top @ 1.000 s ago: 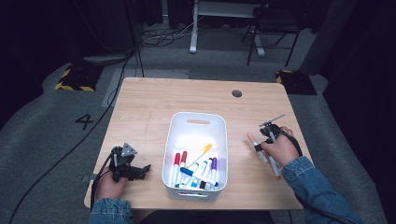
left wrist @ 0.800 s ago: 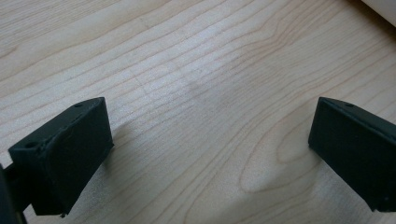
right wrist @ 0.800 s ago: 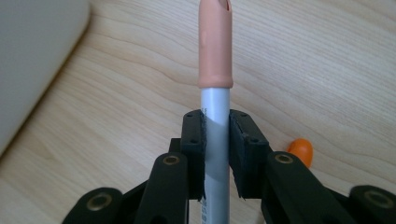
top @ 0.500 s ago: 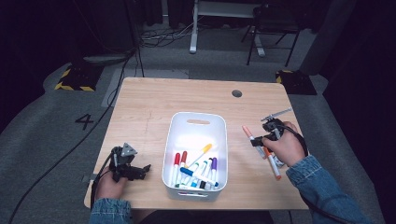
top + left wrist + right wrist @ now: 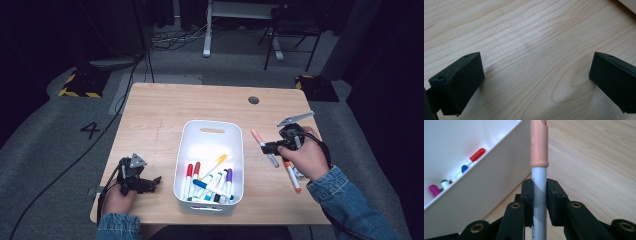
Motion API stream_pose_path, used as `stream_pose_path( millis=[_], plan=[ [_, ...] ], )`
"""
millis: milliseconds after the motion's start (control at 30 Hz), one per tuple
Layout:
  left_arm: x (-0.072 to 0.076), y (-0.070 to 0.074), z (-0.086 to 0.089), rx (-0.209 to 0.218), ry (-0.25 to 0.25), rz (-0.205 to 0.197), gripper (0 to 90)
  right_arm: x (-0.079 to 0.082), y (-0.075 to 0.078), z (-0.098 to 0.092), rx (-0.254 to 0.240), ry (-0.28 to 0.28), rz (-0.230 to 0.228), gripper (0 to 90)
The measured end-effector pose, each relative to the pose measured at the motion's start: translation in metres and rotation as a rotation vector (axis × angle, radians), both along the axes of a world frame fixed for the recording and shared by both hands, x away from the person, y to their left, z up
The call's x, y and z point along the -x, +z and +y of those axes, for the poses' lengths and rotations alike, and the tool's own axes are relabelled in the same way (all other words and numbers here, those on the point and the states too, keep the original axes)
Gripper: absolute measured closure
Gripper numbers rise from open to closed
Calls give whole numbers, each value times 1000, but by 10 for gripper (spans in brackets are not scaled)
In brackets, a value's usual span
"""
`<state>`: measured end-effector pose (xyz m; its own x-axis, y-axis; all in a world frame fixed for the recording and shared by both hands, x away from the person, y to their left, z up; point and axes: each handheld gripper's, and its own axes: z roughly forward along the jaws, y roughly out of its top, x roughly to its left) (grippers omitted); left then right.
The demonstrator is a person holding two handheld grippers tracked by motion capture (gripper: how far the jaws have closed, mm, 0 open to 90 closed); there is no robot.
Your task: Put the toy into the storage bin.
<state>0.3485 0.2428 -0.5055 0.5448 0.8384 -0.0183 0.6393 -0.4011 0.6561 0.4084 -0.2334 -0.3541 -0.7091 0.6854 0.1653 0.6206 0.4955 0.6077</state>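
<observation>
Your right claw [image 5: 539, 195] has its jaws clamped on the peach-capped marker [image 5: 264, 147], lifted off the desk just right of the white bin [image 5: 239, 150], so next swing it over the bin's right wall and release, while your left claw [image 5: 152, 181] rests wide open and empty near the front-left corner

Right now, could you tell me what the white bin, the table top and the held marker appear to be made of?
The white bin looks like moulded plastic: smooth, faintly glossy walls and a cut-out handle slot. The table top shows pale wood grain, matte; whether solid wood or laminate is unclear. The marker, clamped in the right gripper, seems plastic: smooth grey barrel and a peach cap.
</observation>
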Motion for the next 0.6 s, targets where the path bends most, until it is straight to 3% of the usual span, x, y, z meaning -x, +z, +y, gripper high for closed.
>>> stream_pose_path(
  millis=[600],
  plan=[
    [0,0,0,-4,-1,-1,0,28,26,56,-7,166,-23,773]
  ],
)
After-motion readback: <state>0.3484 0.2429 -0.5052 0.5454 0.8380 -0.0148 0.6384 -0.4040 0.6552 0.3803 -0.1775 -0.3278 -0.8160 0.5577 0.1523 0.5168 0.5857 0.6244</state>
